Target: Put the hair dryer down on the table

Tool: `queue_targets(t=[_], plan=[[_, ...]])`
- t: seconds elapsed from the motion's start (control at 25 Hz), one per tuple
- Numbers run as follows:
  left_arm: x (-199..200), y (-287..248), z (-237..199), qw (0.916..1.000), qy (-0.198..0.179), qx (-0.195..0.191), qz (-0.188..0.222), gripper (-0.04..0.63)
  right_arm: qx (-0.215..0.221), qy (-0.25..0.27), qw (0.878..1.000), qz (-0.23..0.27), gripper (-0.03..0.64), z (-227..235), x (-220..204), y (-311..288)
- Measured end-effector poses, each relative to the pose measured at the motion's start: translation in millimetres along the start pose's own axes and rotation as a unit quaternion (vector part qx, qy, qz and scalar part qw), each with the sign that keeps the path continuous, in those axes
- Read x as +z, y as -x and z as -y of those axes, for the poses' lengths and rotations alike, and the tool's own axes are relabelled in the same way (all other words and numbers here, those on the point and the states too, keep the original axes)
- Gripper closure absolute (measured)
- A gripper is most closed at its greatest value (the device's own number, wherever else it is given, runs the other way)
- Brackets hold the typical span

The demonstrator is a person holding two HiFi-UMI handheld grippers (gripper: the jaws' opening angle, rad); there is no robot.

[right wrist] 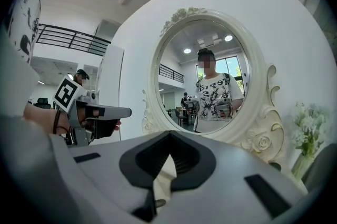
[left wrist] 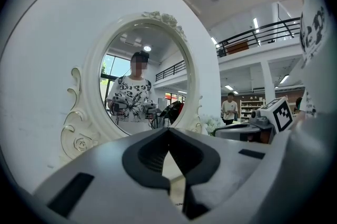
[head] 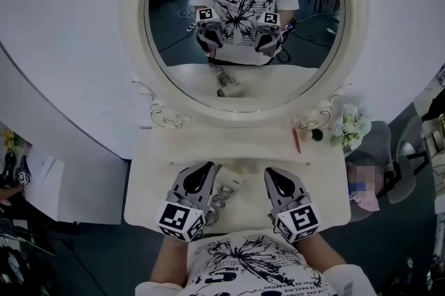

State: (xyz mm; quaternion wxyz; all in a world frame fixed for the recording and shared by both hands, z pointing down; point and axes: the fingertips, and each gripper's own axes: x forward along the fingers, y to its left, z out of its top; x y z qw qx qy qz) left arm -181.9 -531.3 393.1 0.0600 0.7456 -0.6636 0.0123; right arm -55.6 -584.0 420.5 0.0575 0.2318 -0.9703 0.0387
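A white hair dryer (head: 227,183) lies on the white dressing table (head: 320,183), its grey cord (head: 218,201) bunched beside it. It sits between my two grippers, closer to the left one. My left gripper (head: 205,168) hovers just left of the dryer with its jaws shut and nothing between them (left wrist: 168,131). Right of the dryer, my right gripper (head: 273,174) also has its tips together, and they are empty (right wrist: 169,134). Both grippers point toward the oval mirror (head: 243,23). The gripper views do not show the dryer.
A pink pen (head: 296,140) and a small dark round object (head: 317,135) lie at the table's back right, beside a bunch of white flowers (head: 351,125). The mirror's carved frame (head: 163,115) stands along the back. A grey chair (head: 389,155) stands to the right.
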Motion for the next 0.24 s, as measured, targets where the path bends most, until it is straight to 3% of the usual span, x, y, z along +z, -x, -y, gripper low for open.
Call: queue_targets(t=[0.24], plan=[[-0.5, 1.2, 1.8, 1.0, -0.002, 0.0, 0.001, 0.574, -0.002, -0.001, 1.0, -0.002, 0.606, -0.5, -3.1, 1.7]])
